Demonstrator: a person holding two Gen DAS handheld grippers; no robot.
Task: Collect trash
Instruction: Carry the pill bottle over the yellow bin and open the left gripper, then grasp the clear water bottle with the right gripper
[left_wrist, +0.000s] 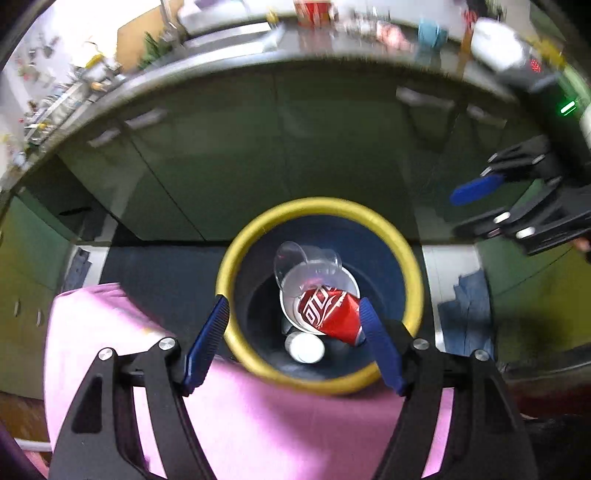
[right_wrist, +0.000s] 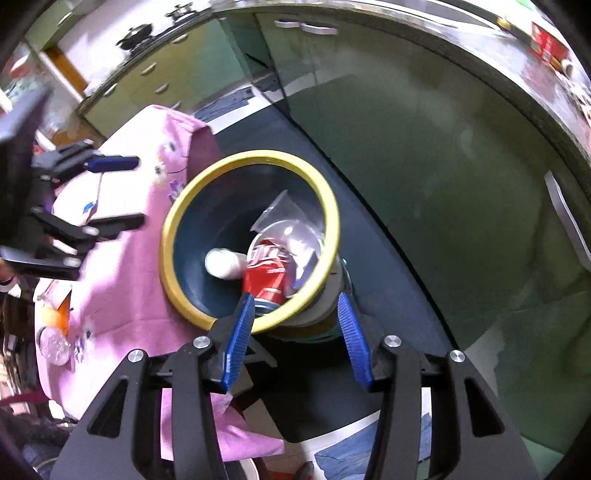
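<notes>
Left wrist view looks straight down into the yellow-rimmed dark blue trash bin (left_wrist: 412, 258) beside the pink cloth-covered table (left_wrist: 258, 424), placed there for easy dropping. Inside the bin lie a red soda can (left_wrist: 328, 314), clear plastic cups (left_wrist: 306, 266) and a white bottle (left_wrist: 304, 347). Left gripper (left_wrist: 295, 332) hangs above the bin, jaws wide, holding nothing. Right gripper (right_wrist: 295, 325) is partly open, empty, over the rim.

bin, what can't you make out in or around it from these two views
- Bin floor: both views, covered by the can, clear cups and a white item.
- Can's lower end: left wrist, behind a blue finger.
- Counter clutter: left wrist, blurred.
- Bin's outside: right wrist, mostly hidden by its rim.
</notes>
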